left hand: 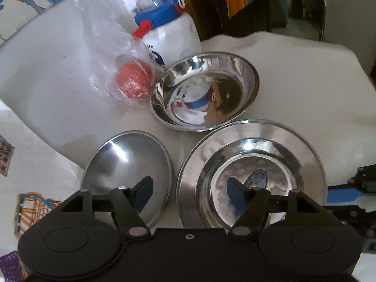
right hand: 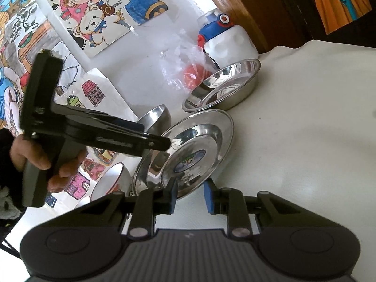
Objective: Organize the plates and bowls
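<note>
three steel bowls (left hand: 204,91), one steel plate (left hand: 307,155), one jug (left hand: 171,30), one ball (left hand: 134,82)

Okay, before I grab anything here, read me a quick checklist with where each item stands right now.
1. Left gripper open and empty: ok, fingers spread above the dishes.
2. Right gripper open and empty: ok, at the plate's near rim.
3. Steel plate free to lift: ok, nothing rests on it.
4. Small steel bowl apart from the plate: ok, a gap shows.
5. Large steel bowl clear of clutter: not ok, the plastic bag and water jug crowd its far side.
6. White bowl reachable: cannot tell, mostly hidden.
</note>
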Demonstrator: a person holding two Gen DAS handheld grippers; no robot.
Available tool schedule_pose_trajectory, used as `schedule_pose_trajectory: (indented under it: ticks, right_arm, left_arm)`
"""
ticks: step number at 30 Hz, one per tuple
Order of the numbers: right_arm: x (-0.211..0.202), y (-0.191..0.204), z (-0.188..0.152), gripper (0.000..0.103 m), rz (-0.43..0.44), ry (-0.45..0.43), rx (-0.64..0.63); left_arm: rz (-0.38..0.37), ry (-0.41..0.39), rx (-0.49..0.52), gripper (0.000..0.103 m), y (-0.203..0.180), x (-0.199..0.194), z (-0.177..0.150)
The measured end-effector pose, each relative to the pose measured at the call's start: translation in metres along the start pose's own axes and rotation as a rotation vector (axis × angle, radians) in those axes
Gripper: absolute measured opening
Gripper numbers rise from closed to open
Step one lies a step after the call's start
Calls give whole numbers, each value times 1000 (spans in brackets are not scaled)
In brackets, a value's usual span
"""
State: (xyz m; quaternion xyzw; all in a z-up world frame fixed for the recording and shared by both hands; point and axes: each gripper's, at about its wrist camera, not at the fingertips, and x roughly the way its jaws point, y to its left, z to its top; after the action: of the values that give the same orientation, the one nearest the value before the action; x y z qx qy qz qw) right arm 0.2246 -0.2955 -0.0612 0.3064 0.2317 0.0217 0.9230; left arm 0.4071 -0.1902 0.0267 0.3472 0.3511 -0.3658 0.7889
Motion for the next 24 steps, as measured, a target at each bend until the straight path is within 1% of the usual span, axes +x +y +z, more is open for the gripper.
schedule_pose_trajectory:
  ticks: [5,7,10,14,19,23,24]
  right_arm:
    - [-1,-1,0,26,0,-7,9]
    - [-1,-2,0,25,-2,-8,11]
    - [-1,-4,2,23,-10,-10,24]
    - [-2,-9,3,20,-17,-14,47]
    - [-3,-10,3,19,-23,-22,48]
    - [-4,-10,3,19,-16,-25,54]
    - [-4,-11,3,19,-12,-26,54]
  left_arm:
    - [-15,-15,-15,72,-3,-21,-9]
    - [-31,-20,-37,72,-5,-28,-13]
    - [-69,-22,-109,72,-7,-33,-19]
    - [-106,-6,-209,72,-8,-29,-20]
    - [-89,40,-284,72,-10,-19,-16]
    - [-73,94,-342,72,-7,-8,-16]
    - [-71,96,-354,72,-6,-7,-17]
